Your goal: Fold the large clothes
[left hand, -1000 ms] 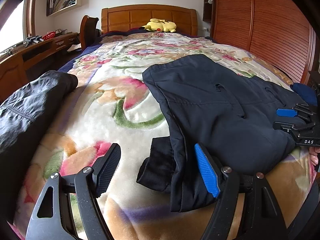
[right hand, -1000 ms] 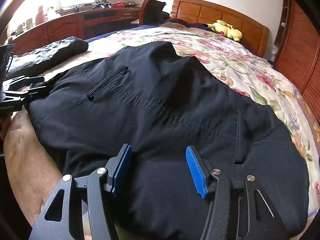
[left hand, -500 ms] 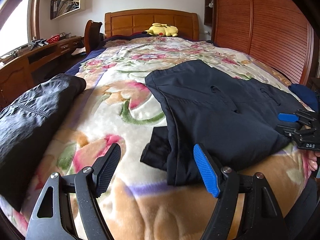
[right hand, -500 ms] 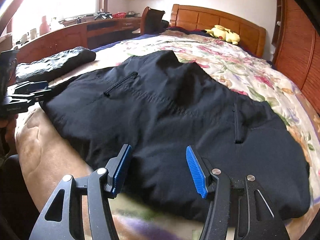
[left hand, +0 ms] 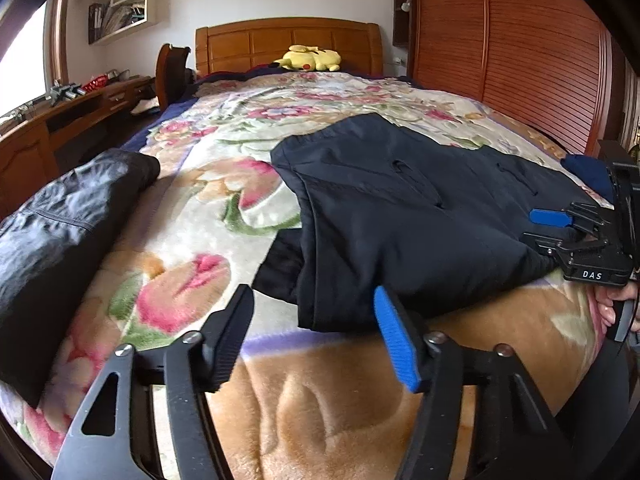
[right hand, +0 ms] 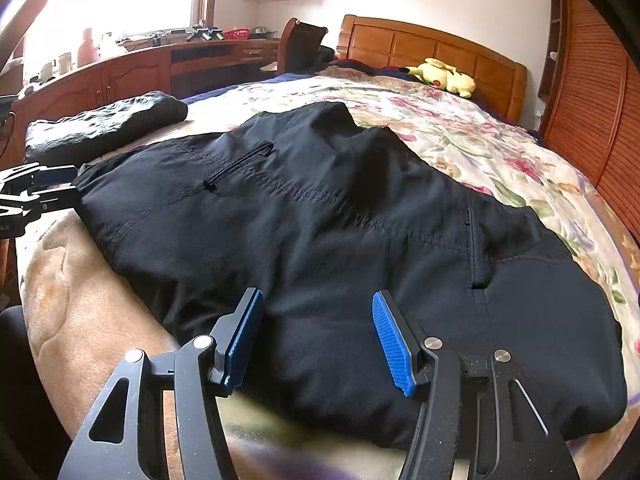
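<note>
At the far left of the floral blanket (left hand: 192, 216) lies a crumpled dark grey garment (left hand: 60, 216), well apart from the work item. Your left gripper (left hand: 316, 336) is held over the near edge of the bed with its jaws set wide apart and nothing between them; its blue pad sits just before the near-left corner of the garment.

The task item, a pair of black trousers (right hand: 320, 240), lies folded flat across the near half of the blanket, zip pockets facing up. In the left wrist view a darker layer protrudes from beneath its left edge.

Your right gripper (right hand: 318, 340) hovers over the near hem of the trousers, jaws spread, gripping nothing. At the headboard (left hand: 288, 44) rests a yellow plush toy (left hand: 312, 58). To the right stands a slatted wooden wardrobe (left hand: 500, 52).
</note>
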Demonstrator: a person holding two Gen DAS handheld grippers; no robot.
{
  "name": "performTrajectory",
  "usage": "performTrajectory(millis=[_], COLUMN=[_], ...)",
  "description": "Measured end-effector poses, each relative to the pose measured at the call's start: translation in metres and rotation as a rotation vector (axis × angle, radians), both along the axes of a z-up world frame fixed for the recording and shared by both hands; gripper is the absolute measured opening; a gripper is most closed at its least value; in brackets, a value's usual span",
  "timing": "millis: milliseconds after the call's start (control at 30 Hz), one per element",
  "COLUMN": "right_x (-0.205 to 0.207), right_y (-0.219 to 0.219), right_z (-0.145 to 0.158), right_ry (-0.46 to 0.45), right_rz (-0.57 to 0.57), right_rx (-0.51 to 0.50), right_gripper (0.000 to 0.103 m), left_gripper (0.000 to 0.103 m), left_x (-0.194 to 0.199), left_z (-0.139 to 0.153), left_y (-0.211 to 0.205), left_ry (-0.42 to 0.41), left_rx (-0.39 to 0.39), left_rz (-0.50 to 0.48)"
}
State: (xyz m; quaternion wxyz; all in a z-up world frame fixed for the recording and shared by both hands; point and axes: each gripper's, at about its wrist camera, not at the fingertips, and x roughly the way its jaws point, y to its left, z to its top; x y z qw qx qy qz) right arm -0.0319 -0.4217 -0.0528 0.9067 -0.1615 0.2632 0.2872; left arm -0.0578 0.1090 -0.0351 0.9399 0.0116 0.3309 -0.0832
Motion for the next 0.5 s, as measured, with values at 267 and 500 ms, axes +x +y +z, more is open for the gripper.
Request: performTrajectory(millis=[267,500], right_x=[-0.002,-0.002], right_y=[-0.002,-0.002], right_z=[-0.001,-0.001], right_ry=[-0.008,-0.013], right_rz=[0.001,0.0], right_rx=[0.002,0.001], right_gripper=[0.059,0.059], left_gripper=[0.06,0.06], left_x=[0.012,0.015], left_z=[-0.006,-0.01], left_y=[0.003,-0.001], left_ry=[0.045,0.054], left_rx=[-0.057,-0.07], left_rz=[0.024,0.028])
